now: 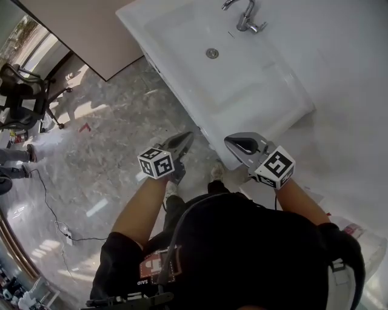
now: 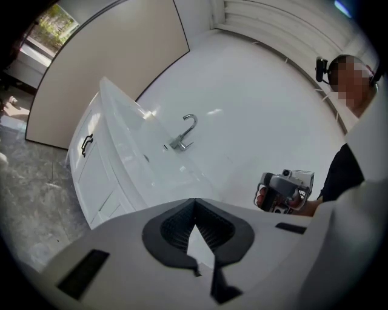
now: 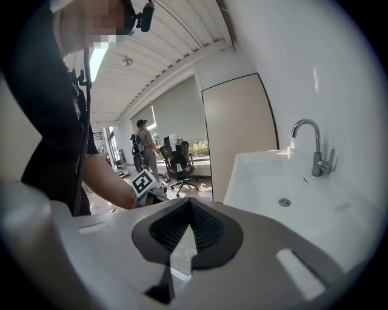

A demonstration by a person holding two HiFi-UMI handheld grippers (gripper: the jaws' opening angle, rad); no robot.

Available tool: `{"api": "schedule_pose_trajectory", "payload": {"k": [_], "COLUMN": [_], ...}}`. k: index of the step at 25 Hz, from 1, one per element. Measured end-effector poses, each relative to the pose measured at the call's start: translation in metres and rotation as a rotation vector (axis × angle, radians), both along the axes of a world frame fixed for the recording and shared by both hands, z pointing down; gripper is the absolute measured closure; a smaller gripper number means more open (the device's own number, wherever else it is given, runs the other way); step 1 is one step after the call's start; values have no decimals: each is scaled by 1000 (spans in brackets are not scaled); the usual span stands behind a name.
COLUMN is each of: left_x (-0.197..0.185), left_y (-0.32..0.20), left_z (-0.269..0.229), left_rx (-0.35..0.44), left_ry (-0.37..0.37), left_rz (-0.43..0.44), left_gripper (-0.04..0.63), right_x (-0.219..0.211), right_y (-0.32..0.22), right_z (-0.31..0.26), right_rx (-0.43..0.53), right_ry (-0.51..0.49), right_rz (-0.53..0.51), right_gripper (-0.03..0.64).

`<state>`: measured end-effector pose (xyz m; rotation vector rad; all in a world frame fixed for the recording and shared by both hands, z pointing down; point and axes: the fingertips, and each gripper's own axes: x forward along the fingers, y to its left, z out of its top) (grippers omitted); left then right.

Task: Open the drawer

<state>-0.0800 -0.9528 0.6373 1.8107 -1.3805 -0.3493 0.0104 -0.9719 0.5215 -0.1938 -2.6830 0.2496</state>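
A white vanity with panelled fronts stands under a white sink. One black handle shows on its far front panel. My left gripper hangs in front of the vanity's near corner, above the floor, shut with nothing in it. Its jaws point towards the sink's near end. My right gripper is beside it at the sink's near rim, also shut and empty. In its own view it looks across the basin. The vanity's fronts are mostly hidden in the head view.
A chrome tap and drain sit in the basin. A beige panel stands past the sink. An office chair and a cable are on the marble floor at left. Another person stands far off.
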Motion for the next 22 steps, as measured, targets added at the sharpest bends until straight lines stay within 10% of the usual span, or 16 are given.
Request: {"api": "schedule_pose_trajectory", "payload": {"k": [22], "left_x": [-45], "left_y": [85], "left_z": [165], "left_rx": [-60], "left_ry": [92], "left_rz": [54], "left_gripper": [594], "right_x": [-85], "right_y": [131], "right_z": [120], "right_rx": [-44], "right_ry": [-47], "right_rz": [145], "right_gripper": [618]}}
